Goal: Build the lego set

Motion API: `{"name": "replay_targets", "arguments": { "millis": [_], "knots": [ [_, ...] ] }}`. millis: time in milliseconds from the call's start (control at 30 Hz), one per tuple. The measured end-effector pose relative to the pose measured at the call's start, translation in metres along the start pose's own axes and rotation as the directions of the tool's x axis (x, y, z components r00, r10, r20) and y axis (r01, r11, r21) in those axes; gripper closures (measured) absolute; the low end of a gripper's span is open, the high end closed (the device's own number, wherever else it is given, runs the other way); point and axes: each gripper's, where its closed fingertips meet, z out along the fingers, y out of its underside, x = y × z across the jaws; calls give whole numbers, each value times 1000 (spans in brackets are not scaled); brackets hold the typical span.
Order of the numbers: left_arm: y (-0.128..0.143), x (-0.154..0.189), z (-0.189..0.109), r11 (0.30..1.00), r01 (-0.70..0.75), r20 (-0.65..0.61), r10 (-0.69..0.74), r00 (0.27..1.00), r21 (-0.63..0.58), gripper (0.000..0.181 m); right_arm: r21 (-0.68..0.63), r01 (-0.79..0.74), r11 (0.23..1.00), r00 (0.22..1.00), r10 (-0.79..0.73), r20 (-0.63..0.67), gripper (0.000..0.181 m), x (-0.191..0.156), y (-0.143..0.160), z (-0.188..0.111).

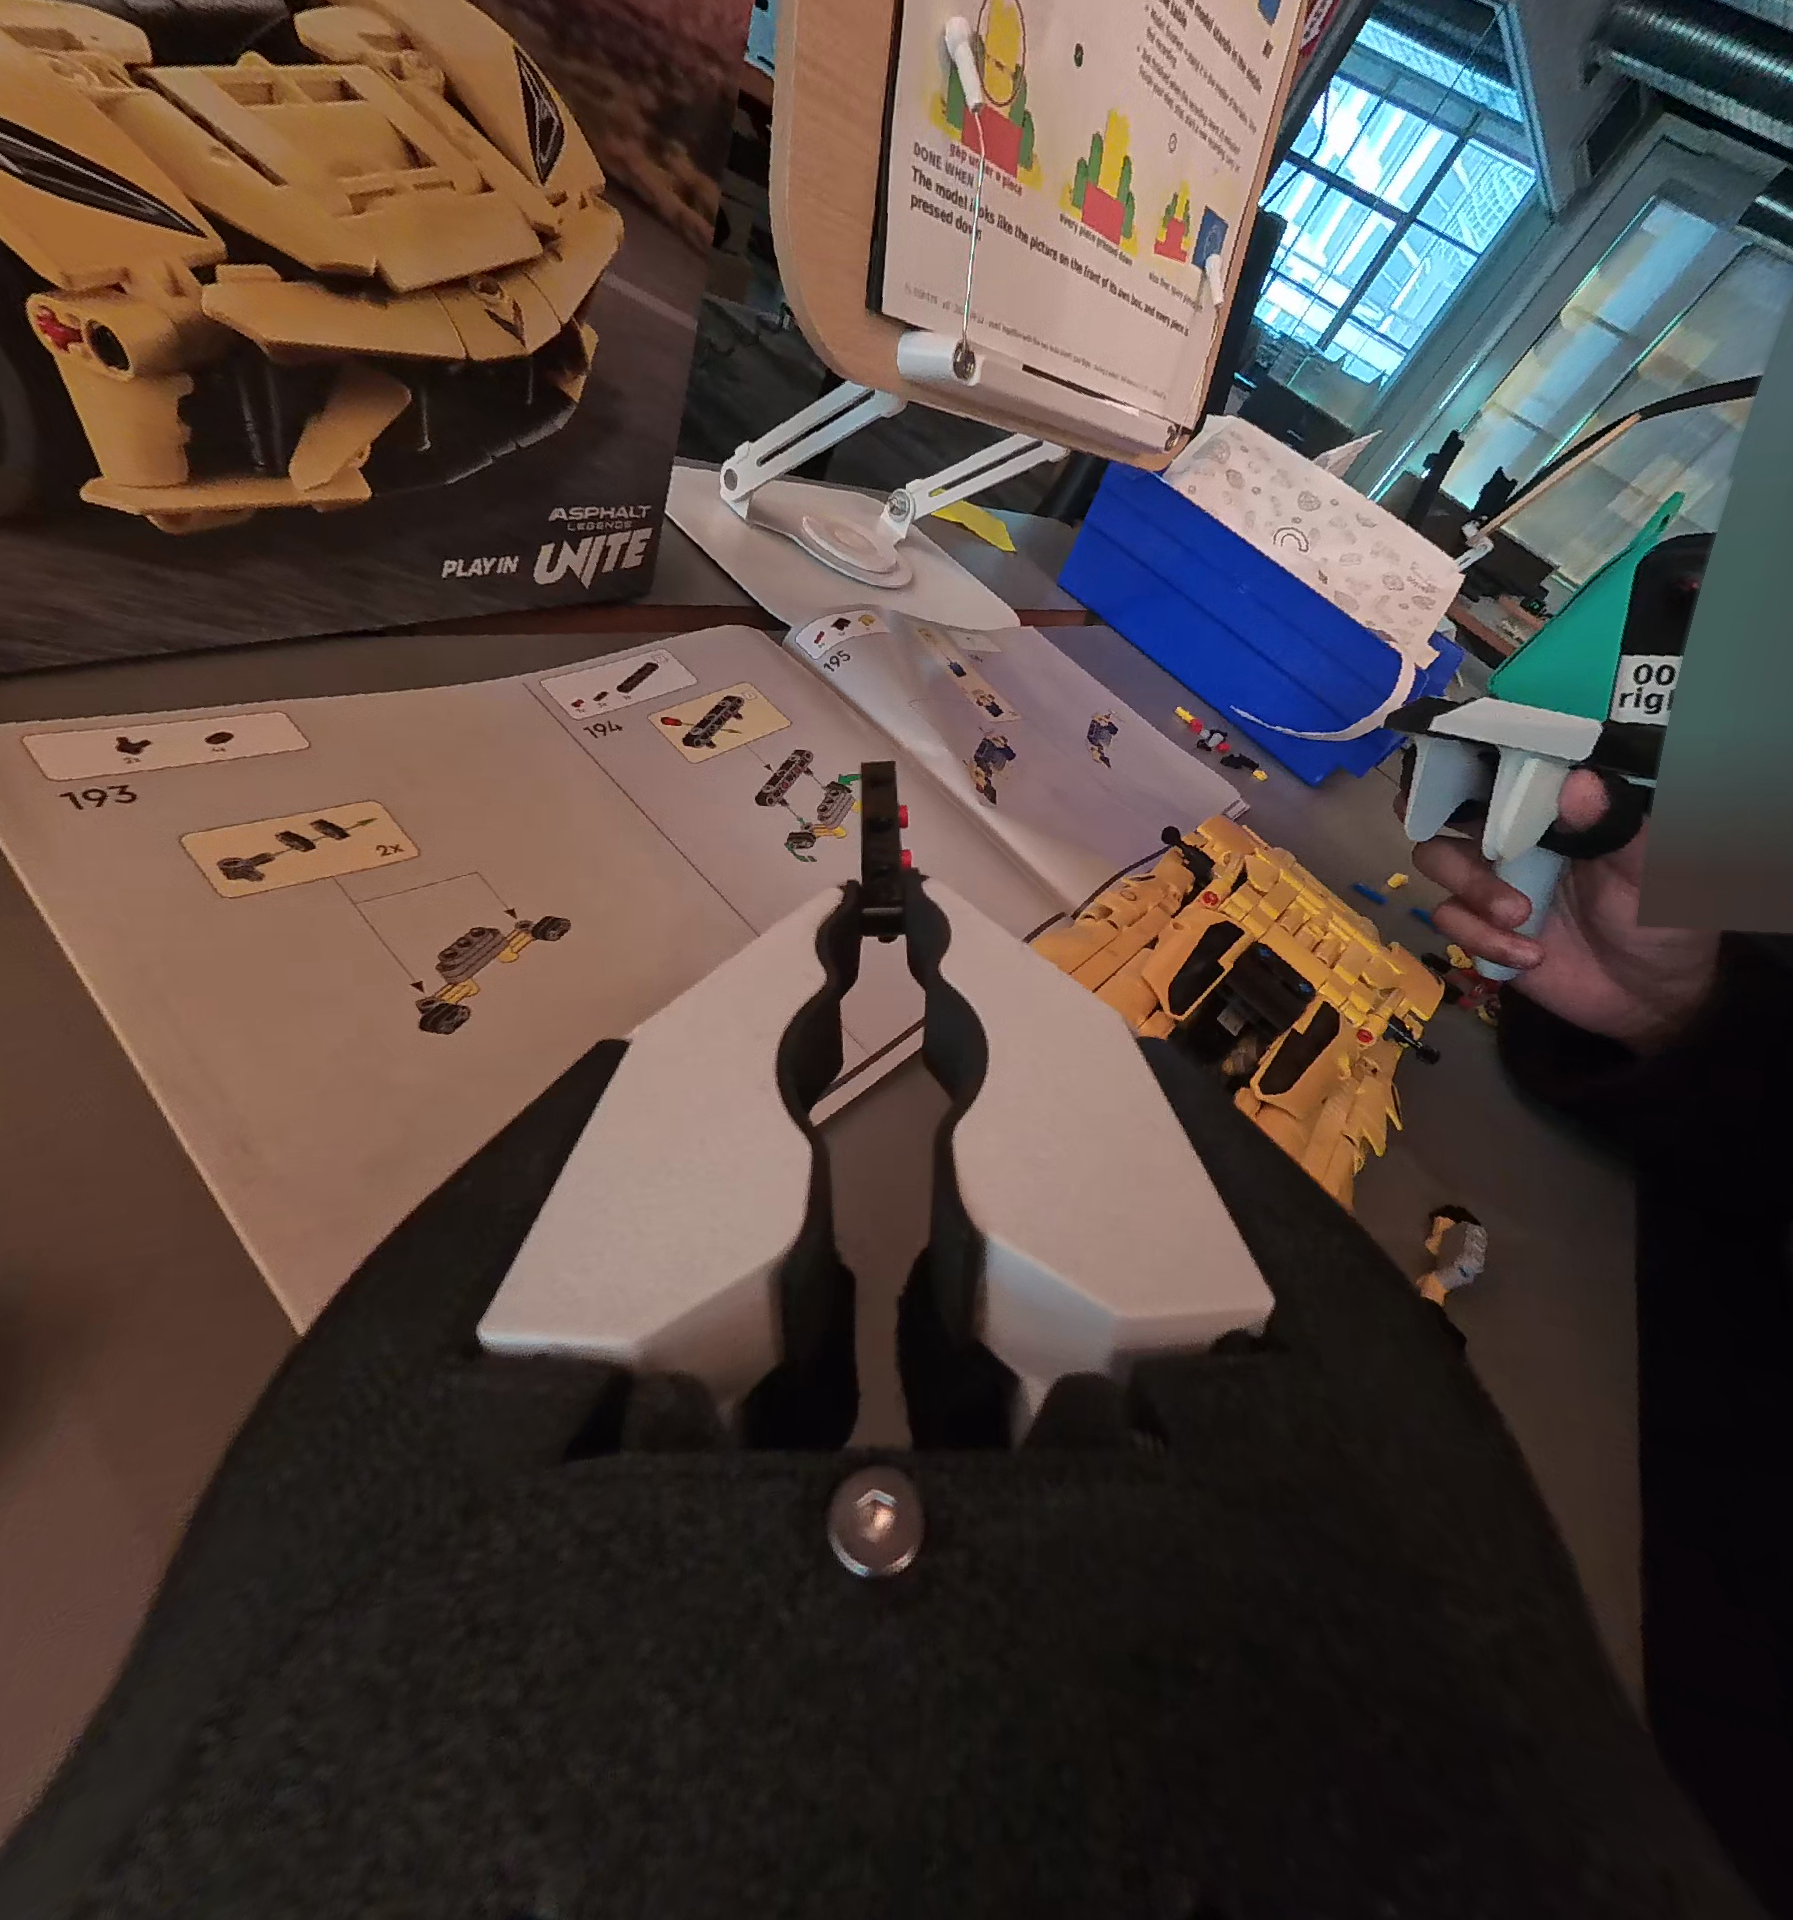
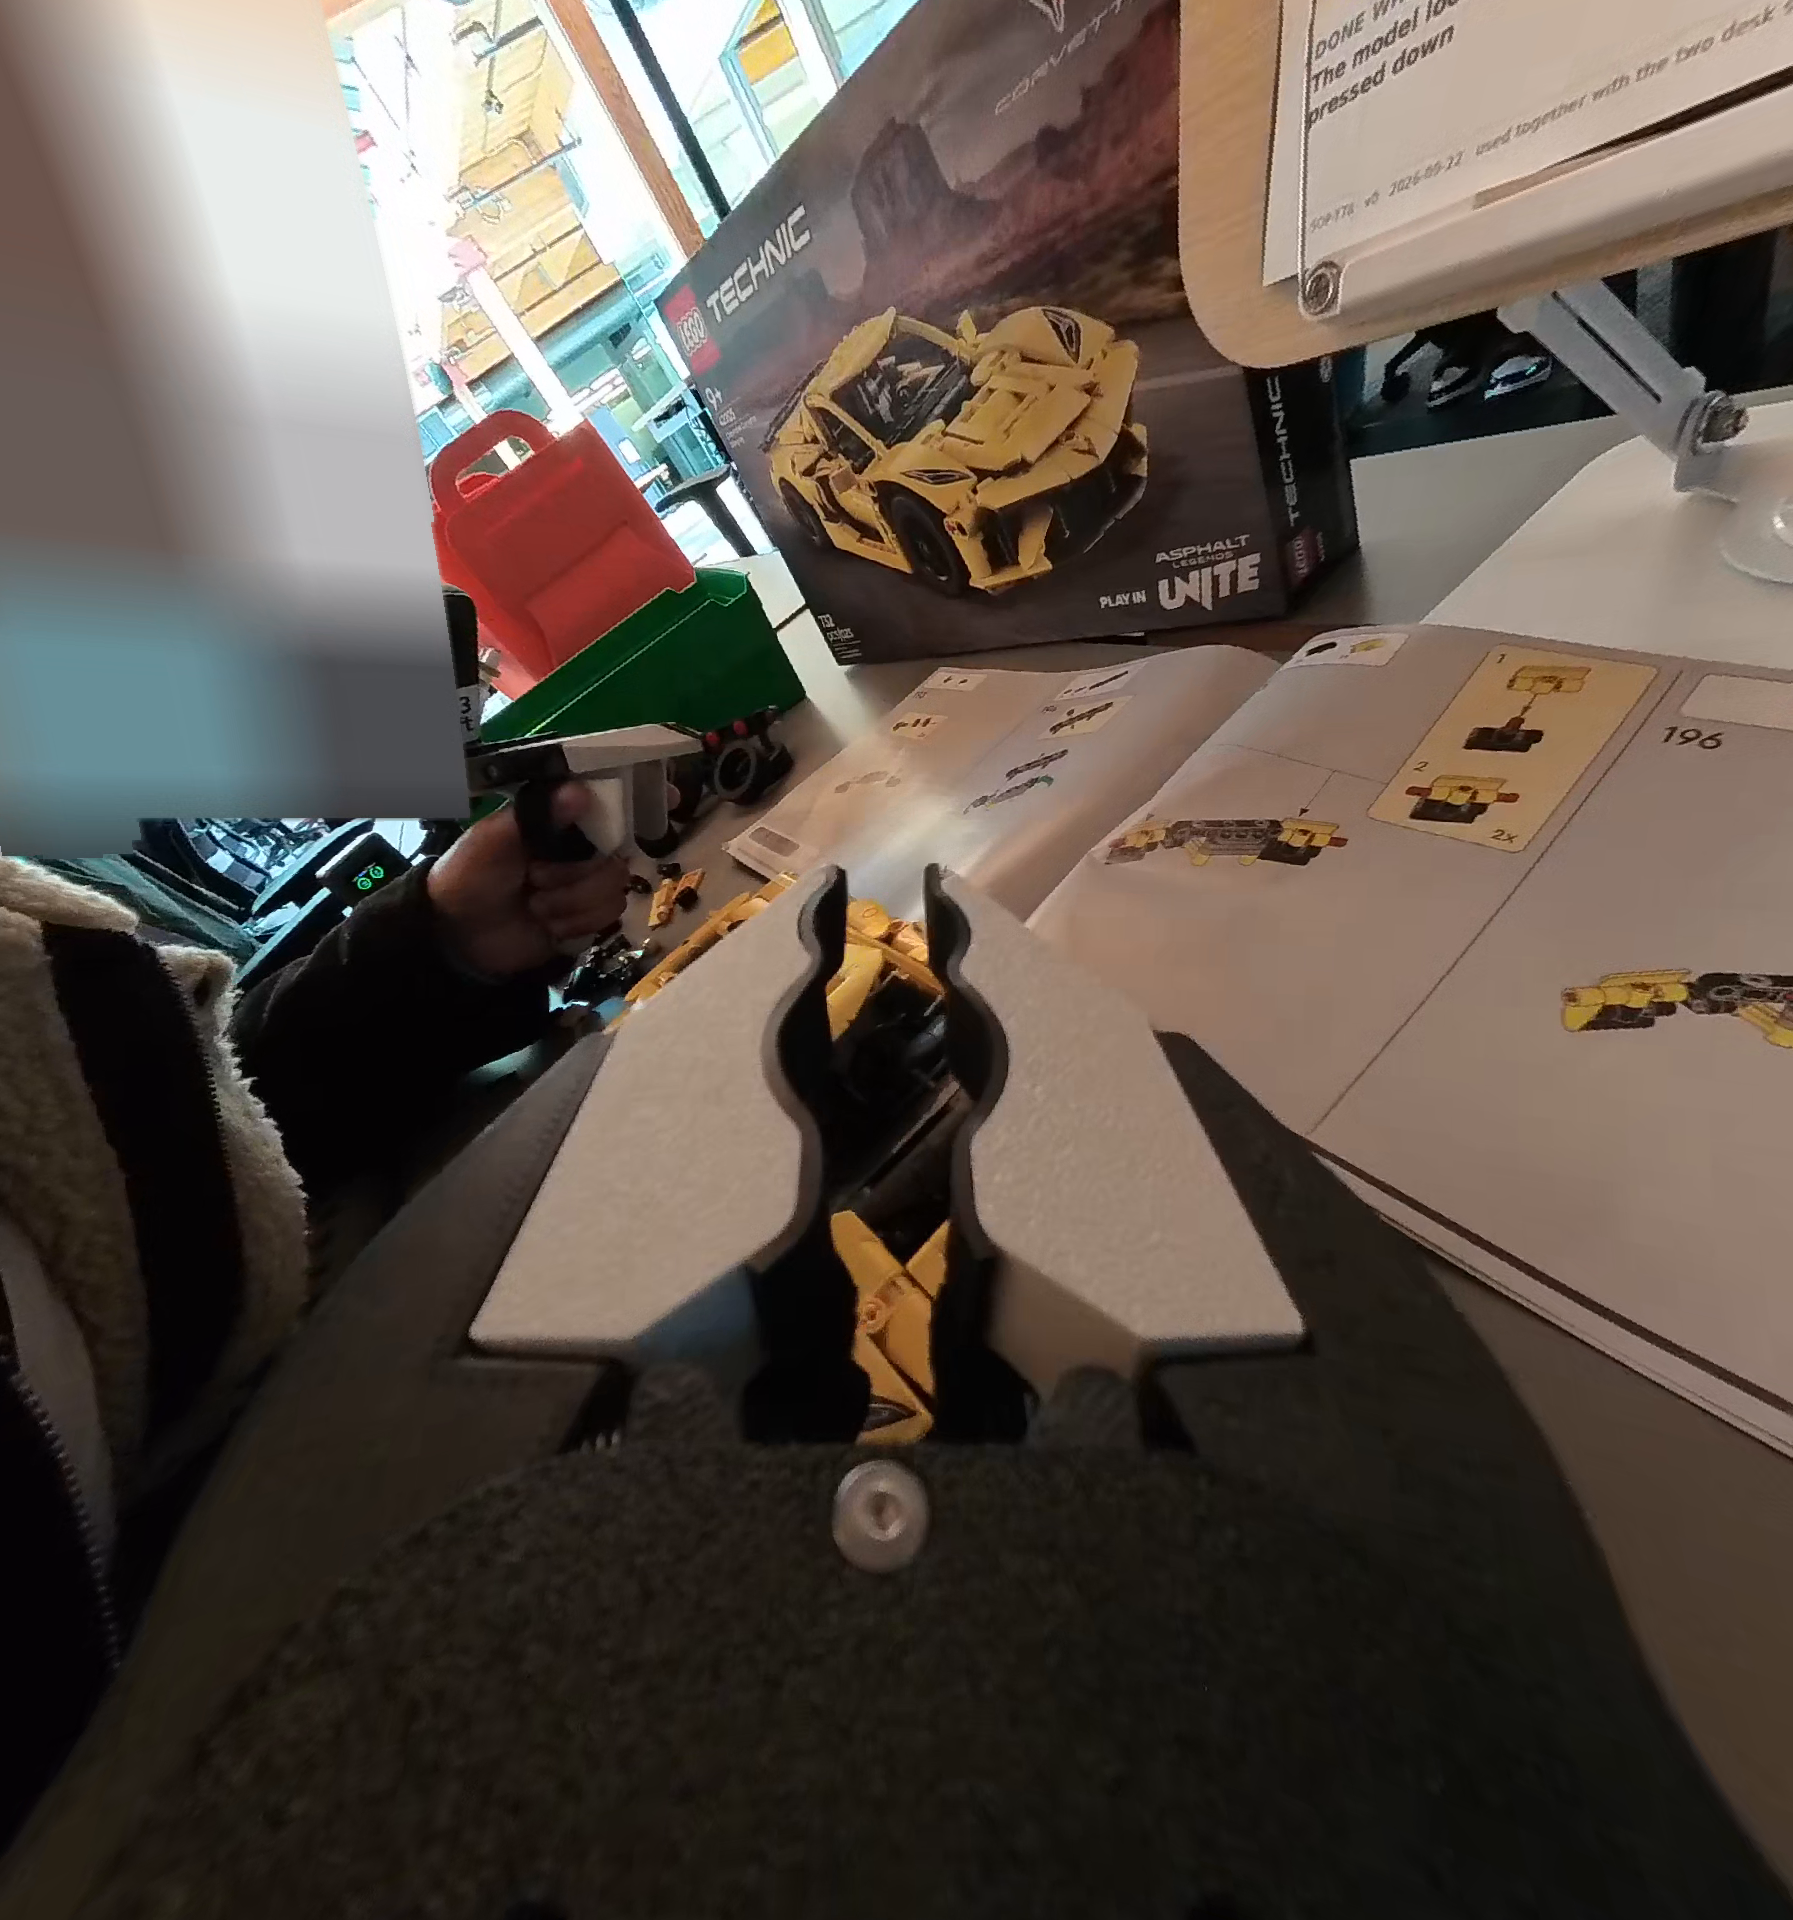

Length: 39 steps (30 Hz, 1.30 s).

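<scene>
Above an open instruction booklet (image 1: pixel 435 935) on a grey tabletop (image 1: pixel 71 1195), the left gripper (image 1: pixel 879 902) pinches a slim black beam (image 1: pixel 879 831) studded with two red pins, its jaws closed on the beam's lower end so the piece stands upright. To its right sits the partly built yellow car model (image 1: pixel 1256 977), angular plastic panels over a black frame, resting on the tabletop beside the booklet's edge. Loose small pieces (image 1: pixel 1219 732) lie scattered near a blue plastic bin (image 1: pixel 1224 634) lined with printed paper.

The right gripper (image 2: pixel 879 904), white-shelled with wavy black inner pads, hovers over the model with its jaws parted and nothing between them. A hand (image 1: pixel 1557 914) grips its handle in the left wrist view.

Behind stands the set's cardboard box (image 2: pixel 1027 436), dark and glossy, picturing the finished yellow car; it carries printed brand marks and lettering. A wooden board on a white metal stand (image 1: pixel 975 208) holds a printed sheet with coloured brick diagrams. The booklet's pages show numbered steps. A red plastic case (image 2: pixel 549 540) rests in a green tray (image 2: pixel 663 655).
</scene>
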Motion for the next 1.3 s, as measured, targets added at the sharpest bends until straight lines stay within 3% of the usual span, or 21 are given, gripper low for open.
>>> {"name": "replay_targets", "arguments": {
  "millis": [100,200,300,400,500,633,700,833,967,1033,1167,1233,1300],
  "knots": [
    [-6,9,-1,999,14,-47,-13,999,32,174,-6,-6,1000,999,6,43,167,-9,0,2],
    [-25,44,-9,990,61,-236,-29,971,128,174,-10,19,1000,989,-18,146,166,-37,-1,12],
    [-44,96,-25,966,160,-501,-39,865,201,174,-25,44,999,954,-34,298,166,-80,2,31],
    [-44,139,-35,964,197,-672,-27,740,178,174,-86,11,996,878,32,478,162,-131,8,48],
    [-29,165,-34,982,117,-713,24,701,148,174,-110,16,994,849,45,526,152,-163,11,60],
    [-15,184,-34,992,54,-745,52,665,118,174,-49,132,990,894,-98,438,153,-170,11,74],
    [-9,183,-29,995,27,-730,55,681,100,174,-52,147,988,882,-107,458,175,-177,14,72],
    [-5,179,-23,997,32,-717,26,696,67,174,-22,208,978,900,-182,396,175,-170,13,74],
    [-1,156,-5,999,14,-598,14,802,43,167,-18,421,907,889,-409,204,175,-149,16,80],
    [-4,145,1,999,34,-539,-7,842,41,156,-67,614,787,788,-616,-10,175,-125,11,81],
    [-8,148,6,997,35,-488,4,873,69,146,-296,867,401,307,-898,-316,175,-104,5,78],
    [-6,155,10,997,21,-476,18,879,76,139,-371,901,223,79,-927,-367,175,-110,7,80],
    [-2,161,13,998,35,-477,-3,879,59,134,-386,912,136,-20,-927,-375,175,-120,13,85]
  ]
}}
